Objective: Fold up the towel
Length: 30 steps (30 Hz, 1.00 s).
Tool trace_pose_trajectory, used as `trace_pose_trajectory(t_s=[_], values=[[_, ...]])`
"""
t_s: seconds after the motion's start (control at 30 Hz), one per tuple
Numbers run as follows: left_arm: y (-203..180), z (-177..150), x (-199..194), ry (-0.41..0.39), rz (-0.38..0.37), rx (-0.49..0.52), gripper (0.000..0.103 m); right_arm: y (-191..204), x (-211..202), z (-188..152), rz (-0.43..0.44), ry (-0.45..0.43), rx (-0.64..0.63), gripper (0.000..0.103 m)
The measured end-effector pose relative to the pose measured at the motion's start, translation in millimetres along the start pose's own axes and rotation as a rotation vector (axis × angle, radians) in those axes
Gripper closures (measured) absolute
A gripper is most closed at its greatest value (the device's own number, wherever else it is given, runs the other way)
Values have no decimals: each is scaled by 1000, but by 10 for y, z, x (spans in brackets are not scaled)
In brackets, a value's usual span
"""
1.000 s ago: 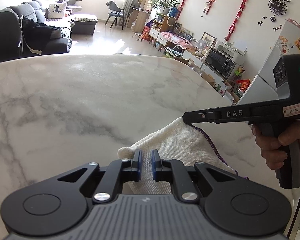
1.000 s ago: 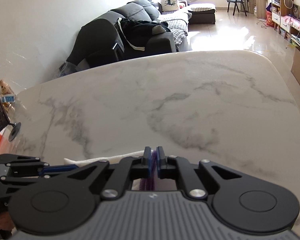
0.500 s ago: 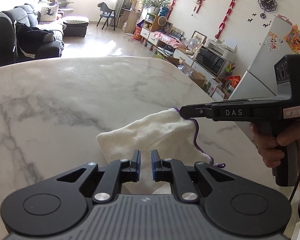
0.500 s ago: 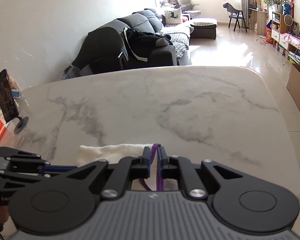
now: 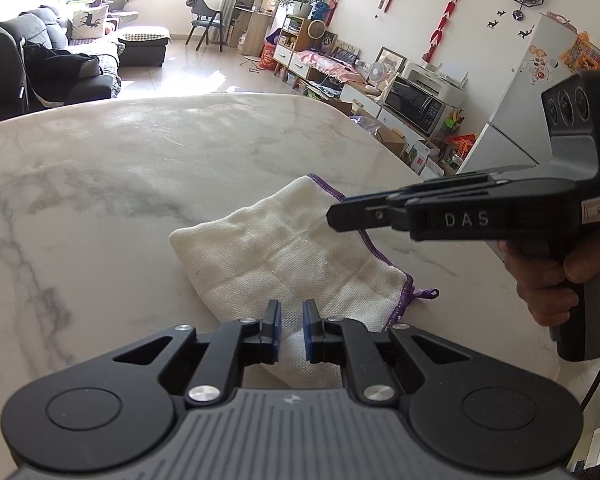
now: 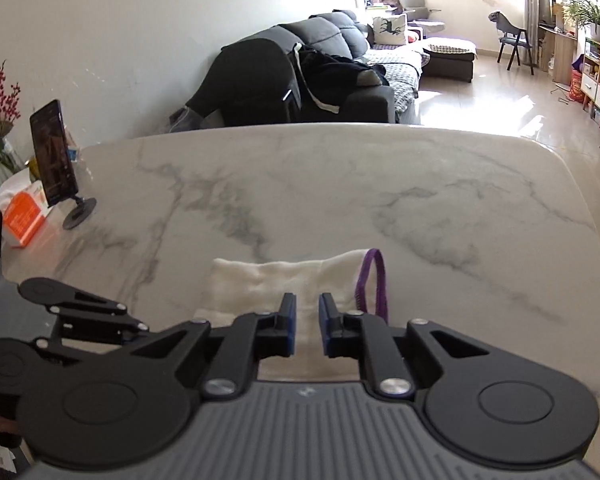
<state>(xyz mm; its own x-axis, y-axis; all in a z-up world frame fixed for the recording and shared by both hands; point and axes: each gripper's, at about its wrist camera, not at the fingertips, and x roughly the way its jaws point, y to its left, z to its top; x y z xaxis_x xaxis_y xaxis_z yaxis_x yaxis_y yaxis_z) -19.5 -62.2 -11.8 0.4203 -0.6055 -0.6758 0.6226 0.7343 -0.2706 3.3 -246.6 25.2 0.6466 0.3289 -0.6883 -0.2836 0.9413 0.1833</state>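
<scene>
White towel point(image 5: 296, 248) flat on table — below both claws' tips, ungripped.

Towel point(image 5: 292, 256) on table point(image 5: 100, 200)

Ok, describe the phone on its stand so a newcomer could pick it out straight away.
Start at the large white marble table with grey veins and follow it to the corner nearest the plain white wall. There a dark slab-shaped phone stands upright on a round black base, next to an orange and white carton. It is the only tall, thin black thing standing there.
</scene>
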Motion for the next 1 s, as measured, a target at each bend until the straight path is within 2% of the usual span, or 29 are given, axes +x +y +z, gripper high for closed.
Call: trace_pose_trajectory(t_s=[0.2,0.37,0.53,0.6,0.67,0.7,0.77,0.83,1.0], values=[[-78,-85,4,12,-21,34,92,100,93,-201,1,57,-35,89],[-47,-160,36,8,-28,20,92,-29,24,-270,-11,50,-18,95],[43,-172,33,5,-51,-12,92,-219,-103,-326,-42,40,26,96],[71,-163,14,7,-60,-30,92,-299,-166,-341,-48,35,58,92],[131,-141,-44,5,-91,-67,86,-351,-224,-345,-68,29,77,71],[179,-124,-84,-8,-96,-87,84,-374,-252,-347,-77,25,86,70],[276,-75,-145,-40,-61,-129,72,-422,-280,-357,-72,28,112,69],[377,-25,-155,-49,-14,-180,72,-443,-281,-374,-70,36,127,68],[532,119,4,-16,21,-267,72,-452,-259,-422,-58,55,149,68]])
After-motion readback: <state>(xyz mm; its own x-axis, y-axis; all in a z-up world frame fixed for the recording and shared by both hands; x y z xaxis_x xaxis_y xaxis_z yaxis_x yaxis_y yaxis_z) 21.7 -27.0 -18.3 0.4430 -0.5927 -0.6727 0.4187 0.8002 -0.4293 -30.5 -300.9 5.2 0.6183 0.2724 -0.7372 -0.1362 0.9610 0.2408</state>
